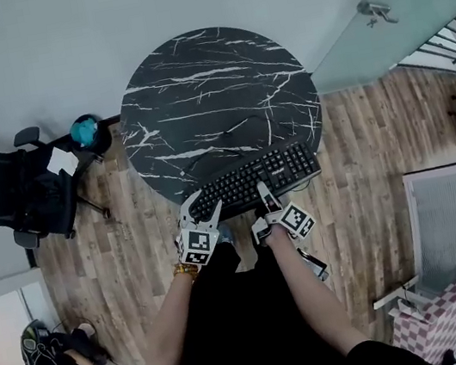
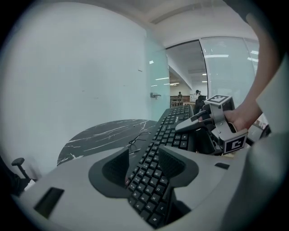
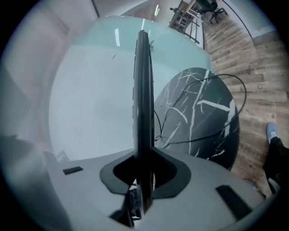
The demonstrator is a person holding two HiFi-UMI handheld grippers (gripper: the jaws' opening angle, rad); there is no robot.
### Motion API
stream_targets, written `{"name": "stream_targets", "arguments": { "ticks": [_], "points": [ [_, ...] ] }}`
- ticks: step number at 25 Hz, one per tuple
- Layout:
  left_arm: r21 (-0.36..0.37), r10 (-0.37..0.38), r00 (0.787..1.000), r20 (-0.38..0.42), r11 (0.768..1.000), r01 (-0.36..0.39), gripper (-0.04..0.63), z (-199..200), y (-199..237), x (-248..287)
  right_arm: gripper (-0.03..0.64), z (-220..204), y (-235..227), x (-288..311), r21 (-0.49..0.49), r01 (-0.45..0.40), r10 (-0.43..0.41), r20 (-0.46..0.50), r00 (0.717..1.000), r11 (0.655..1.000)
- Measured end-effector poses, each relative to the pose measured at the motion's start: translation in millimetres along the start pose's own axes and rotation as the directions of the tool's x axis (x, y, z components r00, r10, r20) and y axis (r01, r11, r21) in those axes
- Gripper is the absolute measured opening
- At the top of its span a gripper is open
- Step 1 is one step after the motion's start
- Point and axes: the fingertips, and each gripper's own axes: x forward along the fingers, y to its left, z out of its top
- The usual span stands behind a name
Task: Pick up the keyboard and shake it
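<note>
Two-point hold for shaking: at five o'clock on the marble surface (image 1: 212, 92), left gripper (image 1: 202, 211) clasps the keyboard (image 1: 254, 180) by one end, jaws wide; right gripper (image 1: 263, 194) pinches its thin edge.

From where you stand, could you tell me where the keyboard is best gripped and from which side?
Its long near edge, approached from the person's side: the keyboard is thin and flat, so jaws can pinch its thickness, as the right hand-held gripper does. A hold toward each end should steady its long body.
</note>
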Motion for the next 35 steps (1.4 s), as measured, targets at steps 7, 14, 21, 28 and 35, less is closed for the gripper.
{"name": "stream_targets", "arguments": {
  "ticks": [7, 14, 21, 28, 35],
  "points": [
    [-0.019, 0.049, 0.993, 0.106, 0.999, -0.047, 0.206, 46, 17, -1, 0.072, 29, 56, 9, -0.275, -0.069, 0.055, -0.056, 0.997, 0.959],
    [-0.015, 0.050, 0.974, 0.219, 0.999, -0.048, 0.206, 102, 25, -5, 0.071, 74, 126, 9, -0.444, -0.153, 0.143, -0.058, 0.988, 0.883],
    [-0.048, 0.055, 0.945, 0.324, 0.998, -0.041, 0.206, 164, 32, -13, 0.071, 118, 202, -6, -0.692, -0.106, 0.187, 0.043, 0.981, 0.714],
    [-0.032, 0.030, 0.925, 0.378, 0.999, -0.019, 0.205, 199, 25, -13, 0.072, 120, 212, -6, -0.832, -0.002, 0.116, 0.076, 0.990, 0.555],
    [-0.023, -0.009, 0.931, 0.364, 1.000, 0.019, 0.204, 190, 20, -8, 0.072, 115, 206, -3, -0.836, -0.020, 0.112, 0.050, 0.992, 0.549]
  ]
}}
